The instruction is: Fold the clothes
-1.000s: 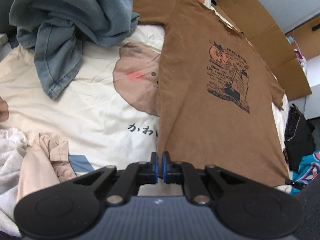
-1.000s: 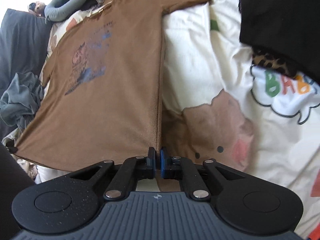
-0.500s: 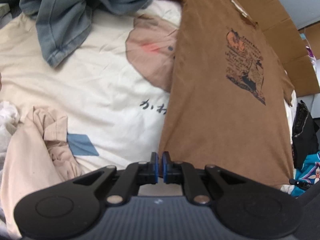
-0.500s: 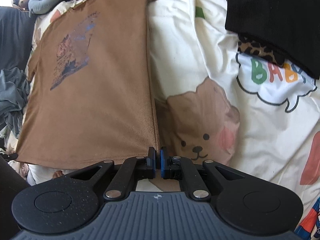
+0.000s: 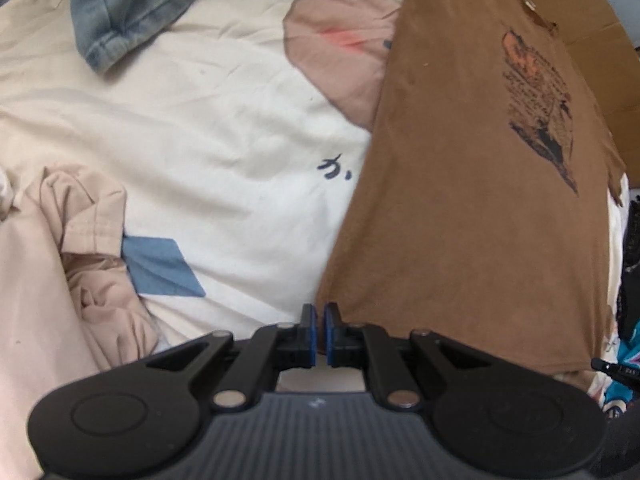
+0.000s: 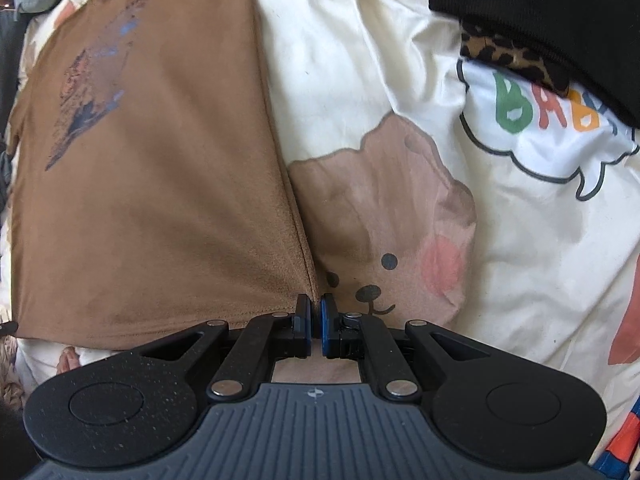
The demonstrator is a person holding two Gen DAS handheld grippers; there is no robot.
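A brown T-shirt (image 5: pixel 460 200) with a dark chest print lies stretched out on a cream bedsheet (image 5: pixel 220 140) printed with bears. In the left wrist view, its lower left hem corner runs into my left gripper (image 5: pixel 319 312), which is shut on it. The right wrist view shows the same brown T-shirt (image 6: pixel 152 200) from the other side. Its lower right hem corner is pinched in my right gripper (image 6: pixel 315 304), just above a bear face on the sheet (image 6: pixel 380 220). Both grippers point steeply down, close to the bed.
A blue-grey garment (image 5: pixel 128 8) lies at the upper left and a crumpled beige garment (image 5: pixel 60 280) at the lower left. Cardboard (image 5: pixel 592 32) stands beyond the shirt. A black garment (image 6: pixel 540 12) over leopard-print cloth (image 6: pixel 508 56) lies at the upper right.
Both grippers have sunk toward the bed, still shut on the shirt's hem corners. The sheet and the shirt now look closer and larger.
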